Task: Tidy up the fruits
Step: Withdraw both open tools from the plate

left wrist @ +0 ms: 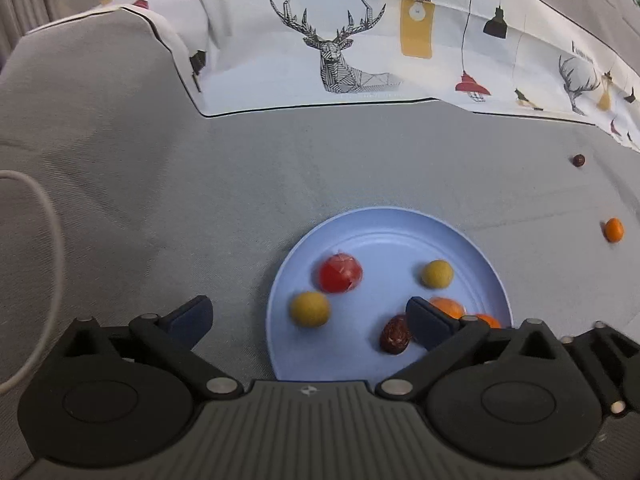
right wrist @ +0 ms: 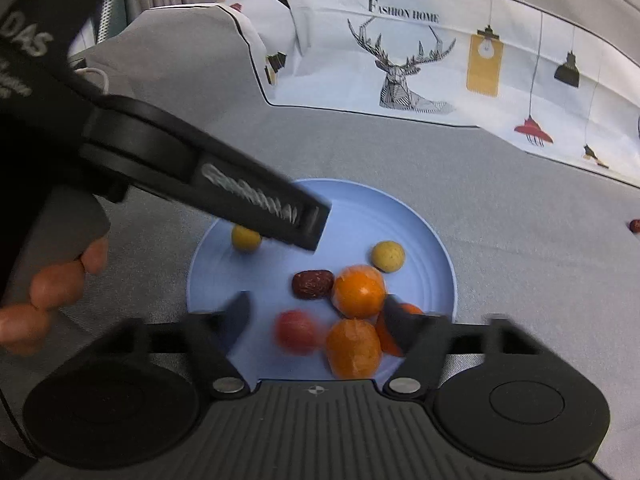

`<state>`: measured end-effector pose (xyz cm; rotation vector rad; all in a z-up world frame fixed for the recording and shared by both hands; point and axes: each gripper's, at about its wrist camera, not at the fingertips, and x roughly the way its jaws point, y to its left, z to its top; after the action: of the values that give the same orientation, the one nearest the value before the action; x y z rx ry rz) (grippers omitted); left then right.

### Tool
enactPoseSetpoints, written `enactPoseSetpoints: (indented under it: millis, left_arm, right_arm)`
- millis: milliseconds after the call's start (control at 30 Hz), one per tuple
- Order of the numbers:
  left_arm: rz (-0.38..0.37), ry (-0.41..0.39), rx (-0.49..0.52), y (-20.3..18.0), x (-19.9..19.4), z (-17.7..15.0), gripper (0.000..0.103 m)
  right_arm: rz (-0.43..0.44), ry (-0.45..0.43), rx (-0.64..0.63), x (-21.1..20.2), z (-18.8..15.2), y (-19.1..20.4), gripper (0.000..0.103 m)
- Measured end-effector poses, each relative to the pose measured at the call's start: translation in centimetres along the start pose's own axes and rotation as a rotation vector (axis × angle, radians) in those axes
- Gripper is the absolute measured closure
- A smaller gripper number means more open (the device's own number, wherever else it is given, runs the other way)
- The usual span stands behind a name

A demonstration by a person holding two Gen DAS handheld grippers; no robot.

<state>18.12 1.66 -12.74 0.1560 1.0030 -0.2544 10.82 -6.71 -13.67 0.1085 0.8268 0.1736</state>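
Left wrist view: the left tongs (left wrist: 308, 320) hang spread wide with nothing between them, low over the near edge of the blue plate (left wrist: 360, 220), which rests on a grey bed cover (left wrist: 200, 184). On the plate lie a red fruit (left wrist: 340, 273), two yellow fruits (left wrist: 310, 309), a dark date (left wrist: 395, 334) and orange fruits partly hidden behind the right finger. Two pieces are not yet collected: a small orange fruit (left wrist: 613, 230) and a dark round fruit (left wrist: 579, 160), both well off to the right on the cover.

Right wrist view: the right tongs (right wrist: 316, 320) are also spread and empty, straddling the near part of the plate above a blurred red fruit (right wrist: 296, 332) and three orange fruits (right wrist: 359, 291). The other tool reaches across from the left, over the plate's far side. A stray dark fruit (right wrist: 635, 225) shows at the right edge.

The step in hand appears to be fetching the strays. The right tongs should probably lift clear of the plate first, to avoid knocking the round fruits, then settle around the stray and close gently, since it will roll on soft cloth.
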Motion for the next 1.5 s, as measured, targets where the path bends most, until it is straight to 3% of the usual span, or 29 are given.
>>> enactPoseSetpoints:
  millis: [100,333,667,1100,1500]
  left_arm:
    - [0.036,0.026,0.005,0.2,-2.0,-0.7,0.000]
    - [0.114,0.060,0.005,-0.5,-8.6,-5.0,0.000]
    - [0.152,0.020,-0.005,-1.9,-17.4,-10.4,0.000]
    - [0.164,-0.048,-0.003,-3.5,-21.7,-13.9,0.000]
    - [0.160,-0.056,0.017,-3.7,-22.0,-13.8,0.000]
  right_arm:
    - [-0.007,0.016,0.028,-1.7,-0.5,-0.5,0.010]
    - [-0.026,0.050,0.099,-8.9,-3.5,-1.3,0.005]
    - [-0.093,-0.100,0.111,-18.3,-6.1,0.0,0.001]
    - [-0.109,-0.216,0.077,-24.1,-8.2,0.9,0.001]
    - [-0.109,-0.237,0.081,-24.5,-8.4,1.1,0.001]
